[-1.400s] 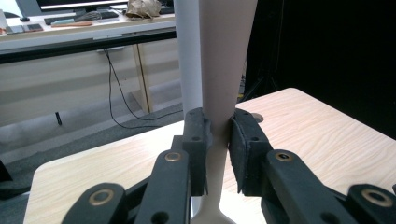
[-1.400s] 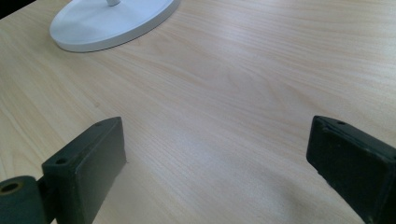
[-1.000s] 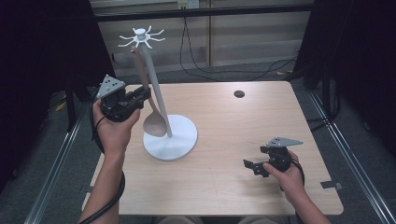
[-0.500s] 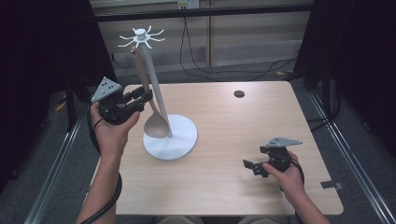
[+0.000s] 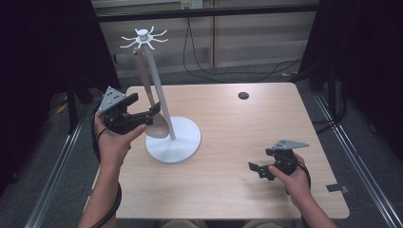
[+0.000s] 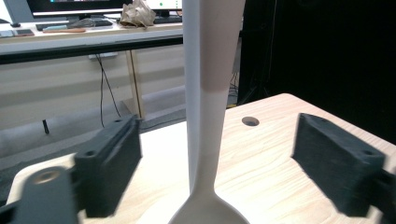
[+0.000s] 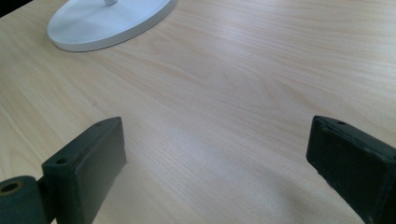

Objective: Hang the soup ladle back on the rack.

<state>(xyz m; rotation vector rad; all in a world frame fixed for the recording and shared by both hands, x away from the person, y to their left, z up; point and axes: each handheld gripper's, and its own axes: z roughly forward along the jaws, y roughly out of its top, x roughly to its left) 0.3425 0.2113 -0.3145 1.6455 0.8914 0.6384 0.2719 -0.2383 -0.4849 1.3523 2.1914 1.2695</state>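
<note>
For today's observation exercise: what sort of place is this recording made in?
Probably a lab or office workroom: a bare wooden table, loose cables along the wall, and a desk with keyboards behind.

Both forearms are bare, with no sleeves. Each hand grips a black tool: the left gripper [image 5: 151, 111] and the right gripper [image 5: 255, 170] each carry a grey three-cornered plate with small holes on top. Blocky black jaws show screw holes. A black cable trails from the left one.
</note>
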